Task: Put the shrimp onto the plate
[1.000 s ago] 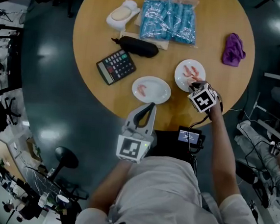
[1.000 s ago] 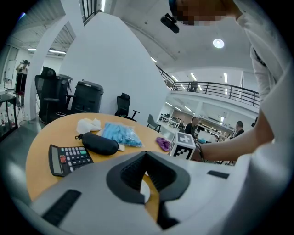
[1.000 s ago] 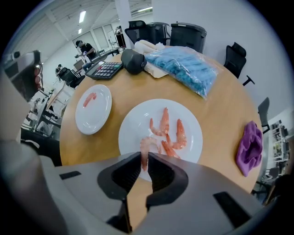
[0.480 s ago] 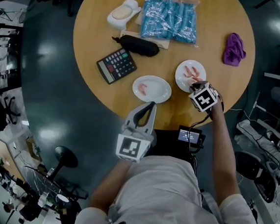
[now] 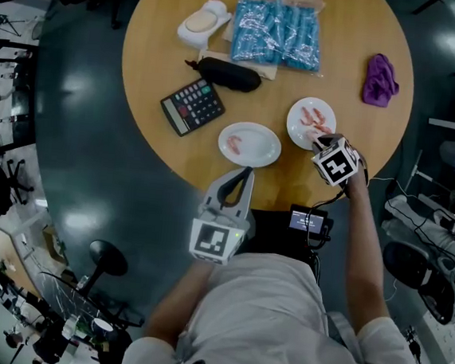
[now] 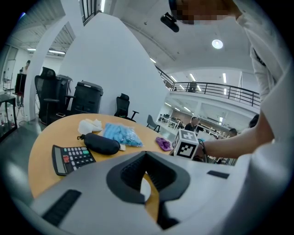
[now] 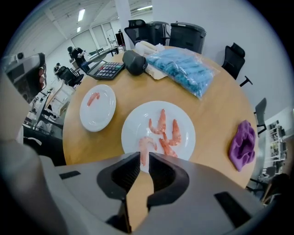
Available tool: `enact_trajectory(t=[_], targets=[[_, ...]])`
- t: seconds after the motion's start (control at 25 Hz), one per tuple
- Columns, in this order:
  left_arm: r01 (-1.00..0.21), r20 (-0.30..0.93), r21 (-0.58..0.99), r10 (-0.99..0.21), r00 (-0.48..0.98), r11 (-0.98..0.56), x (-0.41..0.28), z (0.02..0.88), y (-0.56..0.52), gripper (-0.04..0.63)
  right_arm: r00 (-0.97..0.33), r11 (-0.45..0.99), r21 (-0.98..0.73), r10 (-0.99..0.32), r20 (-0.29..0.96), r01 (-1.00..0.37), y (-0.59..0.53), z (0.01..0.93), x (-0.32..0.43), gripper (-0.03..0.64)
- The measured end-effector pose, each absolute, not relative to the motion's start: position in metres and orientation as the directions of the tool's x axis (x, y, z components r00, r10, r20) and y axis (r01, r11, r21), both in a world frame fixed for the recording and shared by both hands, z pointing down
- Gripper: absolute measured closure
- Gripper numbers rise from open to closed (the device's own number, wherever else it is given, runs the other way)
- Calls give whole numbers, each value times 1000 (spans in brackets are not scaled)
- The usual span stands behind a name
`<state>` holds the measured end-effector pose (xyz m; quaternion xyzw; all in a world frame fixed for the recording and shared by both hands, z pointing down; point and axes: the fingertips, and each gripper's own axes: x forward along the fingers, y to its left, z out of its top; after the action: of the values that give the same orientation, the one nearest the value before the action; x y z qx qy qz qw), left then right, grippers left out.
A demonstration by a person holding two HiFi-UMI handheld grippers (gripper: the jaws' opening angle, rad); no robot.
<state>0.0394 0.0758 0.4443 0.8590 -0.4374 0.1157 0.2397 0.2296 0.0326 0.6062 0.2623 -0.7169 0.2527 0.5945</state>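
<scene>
Two white plates sit near the round wooden table's front edge. The right plate (image 5: 300, 110) (image 7: 186, 140) carries several pink shrimp (image 7: 167, 131). The left plate (image 5: 261, 150) (image 7: 102, 117) has a single shrimp (image 5: 233, 144) (image 7: 93, 97). My right gripper (image 5: 321, 137) (image 7: 144, 158) is down at the near rim of the right plate. Its jaws are closed to a narrow gap around the tail end of a pale shrimp (image 7: 145, 148). My left gripper (image 5: 244, 172) (image 6: 147, 160) is shut and empty, held off the table edge just short of the left plate.
Farther back on the table lie a calculator (image 5: 191, 106), a black pouch (image 5: 230, 75), a bag of blue items (image 5: 274, 34), a white object (image 5: 203, 21) and a purple cloth (image 5: 379, 80). Dark floor surrounds the table (image 5: 163, 19).
The right gripper has edged slightly to the right at the plate's rim. The left gripper has stayed where it was.
</scene>
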Motion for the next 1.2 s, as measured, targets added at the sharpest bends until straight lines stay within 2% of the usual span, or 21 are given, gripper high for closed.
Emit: enact_trajectory(t=[0.16, 0.32, 0.6, 0.72, 1.2], targets=[[-818, 397, 331, -717, 573, -470, 29, 432, 75, 588, -195, 718, -4, -183, 963, -696, 31, 557, 217, 554], [-831, 377, 316, -743, 553, -458, 7, 428, 75, 588, -319, 723, -10, -293, 901, -691, 25, 524, 153, 554], [-862, 388, 325, -776, 498, -390, -32, 434, 71, 588, -442, 755, -175, -165, 882, -632, 57, 563, 37, 547], [-871, 385, 305, -787, 483, -385, -46, 439, 72, 588, -422, 751, -183, -137, 896, -634, 63, 579, 19, 522], [-866, 390, 338, -783, 485, -368, -64, 446, 78, 588, -308, 734, -147, -89, 947, -664, 65, 614, -1, 517]])
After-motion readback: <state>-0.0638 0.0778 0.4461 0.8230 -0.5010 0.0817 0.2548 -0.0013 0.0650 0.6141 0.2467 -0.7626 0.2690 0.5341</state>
